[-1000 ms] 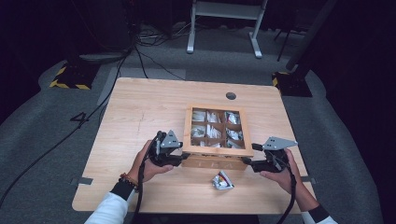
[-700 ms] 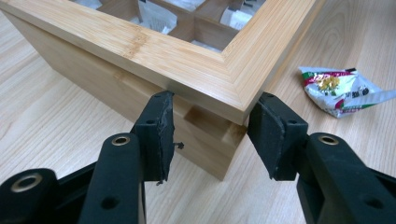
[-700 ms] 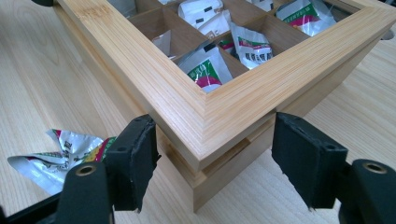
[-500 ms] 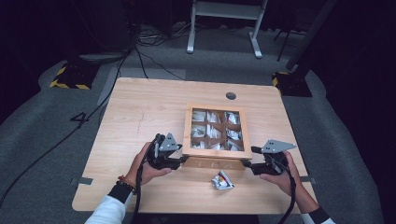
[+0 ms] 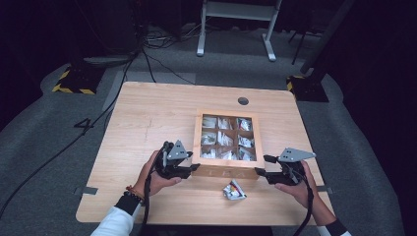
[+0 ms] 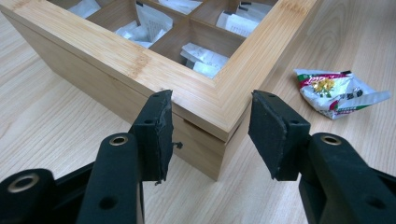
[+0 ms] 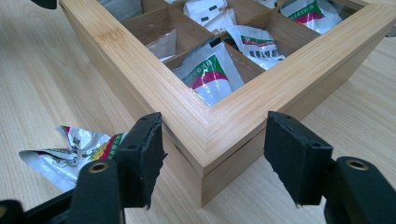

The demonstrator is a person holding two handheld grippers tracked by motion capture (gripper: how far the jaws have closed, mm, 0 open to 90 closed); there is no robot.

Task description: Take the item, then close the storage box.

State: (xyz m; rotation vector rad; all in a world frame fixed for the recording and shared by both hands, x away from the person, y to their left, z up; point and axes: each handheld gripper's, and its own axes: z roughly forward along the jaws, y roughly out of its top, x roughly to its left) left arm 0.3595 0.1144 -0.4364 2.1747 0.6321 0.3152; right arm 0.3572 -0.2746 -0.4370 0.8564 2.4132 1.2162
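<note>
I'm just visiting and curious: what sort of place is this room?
Probably a lab or recording studio: a lone wooden table on grey carpet, dark surroundings, floor cables, and hazard-striped stand bases.

Three cams on this setup: one overhead, one riding on each gripper.

The high one sits above the person's side, looking forward and down, far enough back to catch the whole table point(image 5: 147, 123) plus floor beyond. The left gripper view is super close and low, staring over its own jaws at the near left corner of the wooden box point(image 6: 219, 107). The right gripper view does the same at the near right corner point(image 7: 205, 135). All three share that box point(image 5: 227, 172) and the crumpled packet point(image 5: 234, 190) in front of it point(image 6: 338, 91) point(image 7: 70, 149).
</note>
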